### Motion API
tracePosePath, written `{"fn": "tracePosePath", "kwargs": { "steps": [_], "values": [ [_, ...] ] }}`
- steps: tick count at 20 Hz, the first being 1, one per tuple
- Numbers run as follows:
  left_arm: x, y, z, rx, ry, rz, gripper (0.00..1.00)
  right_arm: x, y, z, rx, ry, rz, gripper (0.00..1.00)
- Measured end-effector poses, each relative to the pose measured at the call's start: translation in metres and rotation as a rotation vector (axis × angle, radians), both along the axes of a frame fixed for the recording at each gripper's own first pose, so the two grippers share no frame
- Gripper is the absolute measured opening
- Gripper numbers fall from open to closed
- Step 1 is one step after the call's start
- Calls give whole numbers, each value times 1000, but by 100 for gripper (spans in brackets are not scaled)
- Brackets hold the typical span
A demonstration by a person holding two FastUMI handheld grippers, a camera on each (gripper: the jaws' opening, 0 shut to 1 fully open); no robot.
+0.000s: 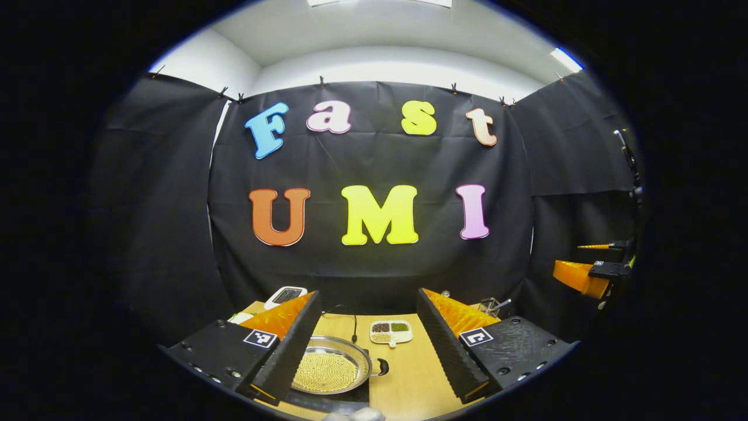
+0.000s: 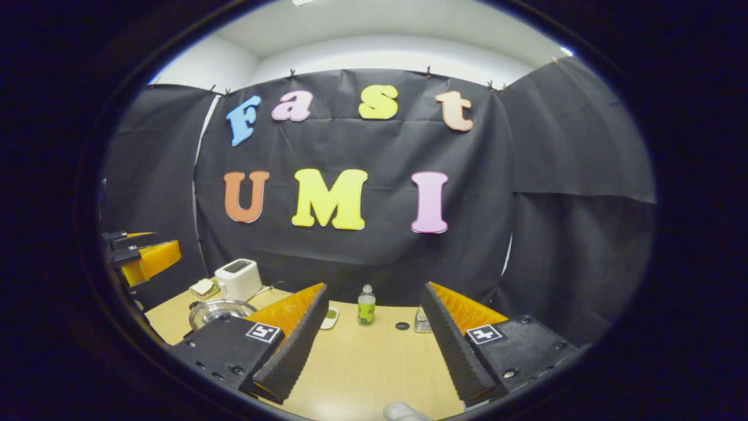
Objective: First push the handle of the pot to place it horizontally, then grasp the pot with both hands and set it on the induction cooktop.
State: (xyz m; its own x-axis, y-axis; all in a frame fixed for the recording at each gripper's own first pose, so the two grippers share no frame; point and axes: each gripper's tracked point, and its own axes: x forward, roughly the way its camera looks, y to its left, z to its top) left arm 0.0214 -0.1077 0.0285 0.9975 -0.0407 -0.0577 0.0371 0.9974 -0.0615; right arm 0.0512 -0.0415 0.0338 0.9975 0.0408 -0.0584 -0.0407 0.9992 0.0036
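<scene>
Left gripper view: pot (image 1: 331, 369) (handle rightward) between open left tongs (image 1: 368, 365).

No readable text; bottle (image 2: 366, 305) label illegible.

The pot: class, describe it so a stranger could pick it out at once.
On the wooden table, just ahead of the left gripper, sits the pot. It is shallow, round, shiny metal, holding pale beads, unlike the small white divided dish behind it.
</scene>
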Motion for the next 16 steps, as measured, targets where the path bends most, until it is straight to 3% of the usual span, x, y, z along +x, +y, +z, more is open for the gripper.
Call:
{"fn": "tracePosePath", "kwargs": {
  "steps": [6, 16],
  "values": [
    [-22, -13, 10, 28, -26, 35, 97, -20, -29, -17, 61, -5, -7, 100],
    [-45, -38, 21, 32, -57, 29, 97, -36, -55, -13, 63, -47, -15, 100]
  ]
}}
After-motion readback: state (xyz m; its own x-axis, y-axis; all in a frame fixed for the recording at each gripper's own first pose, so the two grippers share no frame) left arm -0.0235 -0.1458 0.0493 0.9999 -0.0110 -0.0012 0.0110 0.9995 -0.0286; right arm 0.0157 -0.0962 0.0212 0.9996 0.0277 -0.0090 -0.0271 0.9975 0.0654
